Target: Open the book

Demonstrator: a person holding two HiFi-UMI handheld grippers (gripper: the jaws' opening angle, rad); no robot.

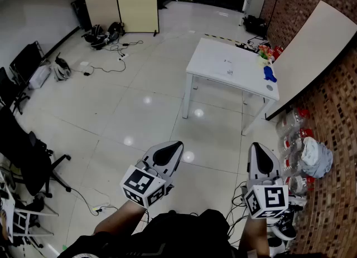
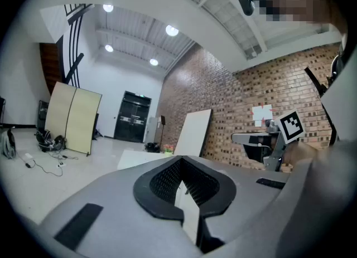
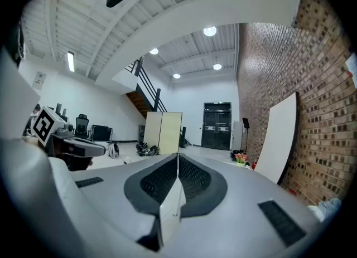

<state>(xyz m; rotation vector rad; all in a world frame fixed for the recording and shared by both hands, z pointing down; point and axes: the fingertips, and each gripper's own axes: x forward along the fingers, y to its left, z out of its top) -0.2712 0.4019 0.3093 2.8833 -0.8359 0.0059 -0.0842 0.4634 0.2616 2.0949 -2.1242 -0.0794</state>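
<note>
White-tiled floor [image 1: 139,101] separates me from white table [image 1: 223,62], well apart ahead. Book: cannot make out from here, maybe on table. Left gripper [image 1: 175,146], right gripper [image 1: 259,150] both pinched closed, empty. Risk: arriving with jaws unopened, shoving cover instead of lifting.

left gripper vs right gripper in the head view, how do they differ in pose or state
The left gripper leans diagonally toward the right; the right gripper points nearly straight ahead. The left gripper's marker cube sits corner-on, showing two faces; the right gripper's cube shows one face almost square-on. Shared: both have jaws shut on nothing, short of the white table.
</note>
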